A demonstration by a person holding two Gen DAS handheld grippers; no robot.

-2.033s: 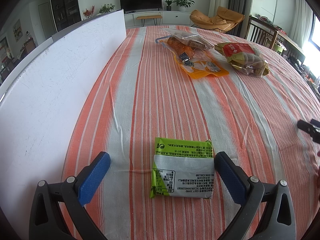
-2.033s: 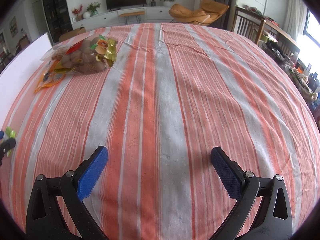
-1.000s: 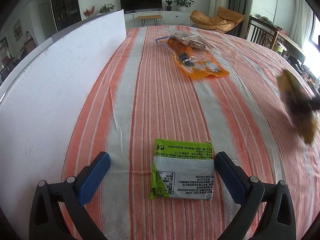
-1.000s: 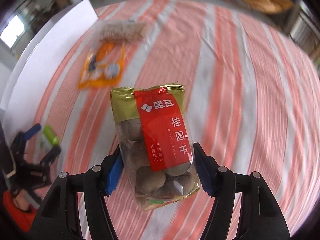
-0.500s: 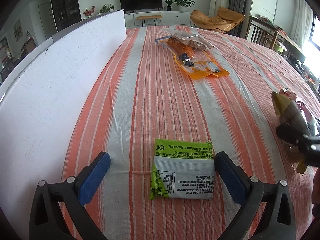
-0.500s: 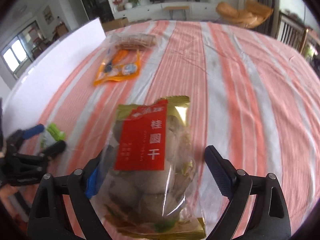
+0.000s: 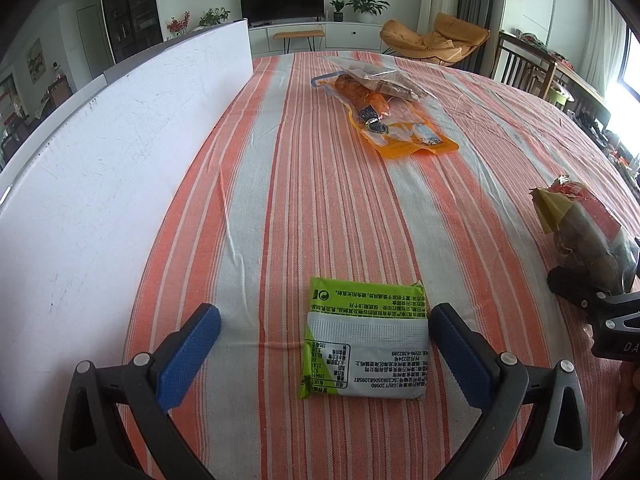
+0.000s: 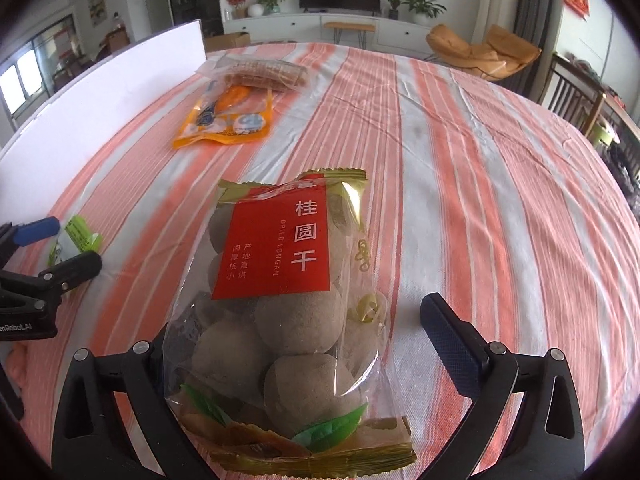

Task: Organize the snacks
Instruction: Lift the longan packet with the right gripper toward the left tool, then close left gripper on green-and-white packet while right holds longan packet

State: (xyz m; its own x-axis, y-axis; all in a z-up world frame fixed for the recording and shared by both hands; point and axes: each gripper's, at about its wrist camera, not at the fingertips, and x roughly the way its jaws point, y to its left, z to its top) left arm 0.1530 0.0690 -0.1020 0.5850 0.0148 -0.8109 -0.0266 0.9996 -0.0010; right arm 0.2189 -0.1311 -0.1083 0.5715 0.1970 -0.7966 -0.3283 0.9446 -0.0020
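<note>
Longan bag [image 8: 288,316] has come across from the far snack pile and now lies on the striped counter [image 8: 460,168] between my right fingers [image 8: 448,344], which have just been opening and now stand wide, released. Right pad clear of the bag; the left pad is hidden behind the film, so whether it touches there I cannot tell.

Left fingers [image 7: 188,344] unchanged: spread wide, gripping nothing, with the green-and-white packet [image 7: 364,344] lying flat on the counter between them, nearer the right pad than the left.

Relation the next move turns on, as I judge it: the longan bag's long axis runs straight ahead from my right fingers, gold seal at the near end, red label toward the far end. My right hand is the nearer one; from the left wrist view the bag [image 7: 580,232] sits off past my right pad, beside the right gripper [image 7: 592,300].

Bag looks: clear film, round brown fruits bulging it, gold crimped ends, green leaf print low down. Lumpy, likely to shift under a squeeze.

Ahead of both hands, well apart: the orange pouch [image 8: 224,120] with a clear biscuit pack [image 8: 264,72] overlapping its far end.
</note>
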